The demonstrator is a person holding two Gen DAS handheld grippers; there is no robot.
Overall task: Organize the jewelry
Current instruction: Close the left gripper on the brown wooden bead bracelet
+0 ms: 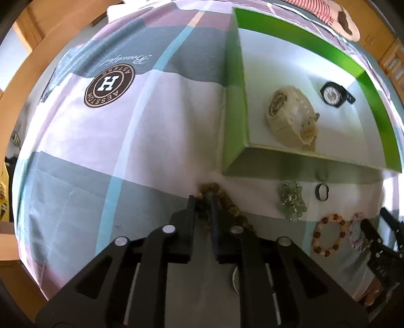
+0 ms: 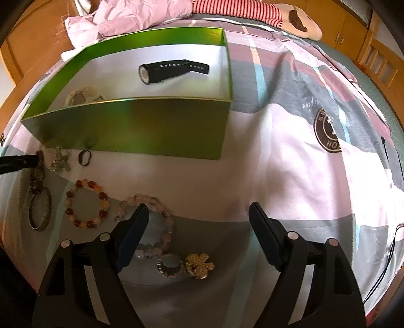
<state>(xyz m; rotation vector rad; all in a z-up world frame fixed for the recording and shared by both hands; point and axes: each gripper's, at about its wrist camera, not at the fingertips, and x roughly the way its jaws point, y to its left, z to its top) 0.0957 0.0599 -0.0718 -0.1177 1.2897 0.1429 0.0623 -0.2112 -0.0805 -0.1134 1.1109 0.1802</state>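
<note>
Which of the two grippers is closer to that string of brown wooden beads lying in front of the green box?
Left. The left gripper is shut on the brown wooden bead string; the right gripper hangs open farther along, over the pale pink bead bracelet.

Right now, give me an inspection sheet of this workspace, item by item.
Surface: patchwork bedsheet, pink, grey and blue.
Job's things: green box holding a black watch and a cream watch; outside it a wooden bead string, green crystal cluster, dark ring, amber bead bracelet, pink bead bracelet, metal bangle, two brooches.
Clutter: striped plush toy.
Grippers: left gripper shut on the wooden bead string; right gripper open, empty.
Cables: black cable.
Surroundings: wooden furniture.
</note>
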